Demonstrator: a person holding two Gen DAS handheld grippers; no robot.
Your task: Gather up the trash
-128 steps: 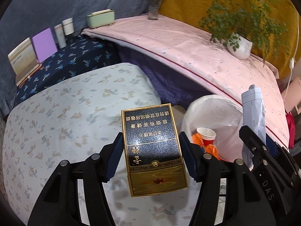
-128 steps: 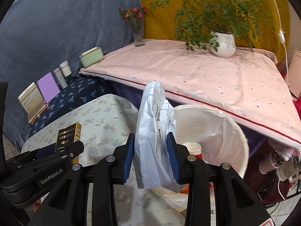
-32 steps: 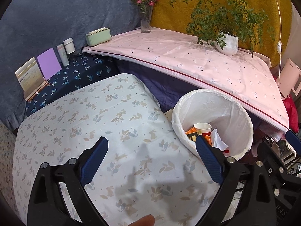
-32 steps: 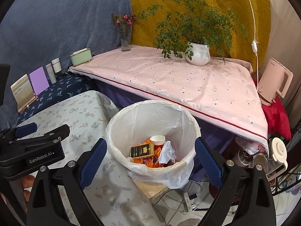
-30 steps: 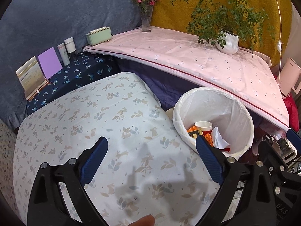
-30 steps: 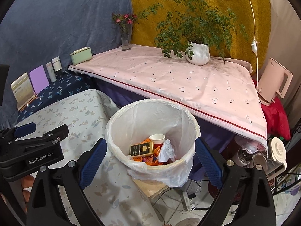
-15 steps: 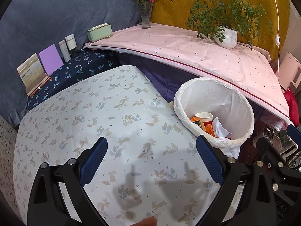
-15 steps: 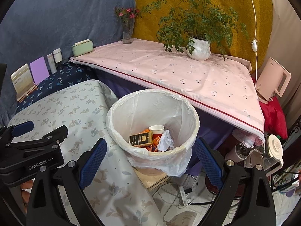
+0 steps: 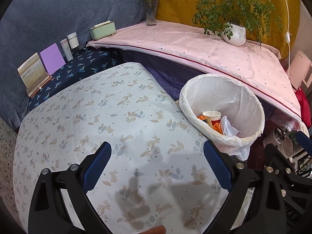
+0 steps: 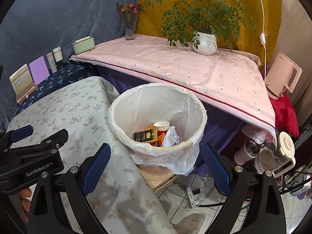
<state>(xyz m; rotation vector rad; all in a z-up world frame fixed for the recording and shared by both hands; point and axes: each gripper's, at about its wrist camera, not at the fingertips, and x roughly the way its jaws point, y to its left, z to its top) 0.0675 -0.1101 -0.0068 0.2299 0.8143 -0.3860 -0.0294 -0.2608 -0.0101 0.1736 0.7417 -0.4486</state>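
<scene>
A bin lined with a white bag (image 10: 197, 105) stands beside the floral table; it also shows in the left wrist view (image 9: 257, 105). Inside lie a black and gold cigarette box (image 10: 145, 135), a paper cup (image 10: 161, 125), a crumpled white paper (image 10: 170, 136) and orange scraps. My left gripper (image 9: 157, 162) is open and empty above the floral tablecloth (image 9: 101, 113). My right gripper (image 10: 156, 164) is open and empty, in front of and above the bin. The left gripper's body (image 10: 33, 152) shows at the left of the right wrist view.
A pink-covered table (image 10: 195, 68) behind the bin carries a potted plant (image 10: 204, 42), a flower vase (image 10: 130, 29) and a green box (image 10: 83, 45). Books and bottles (image 9: 52, 58) stand on a dark blue shelf. A kettle (image 10: 282, 76), jars and cables sit at the right by the floor.
Since 4.3 s ago both grippers let go of the cigarette box and the white paper, which now lie in the bin. Over the last second both grippers drew back slightly.
</scene>
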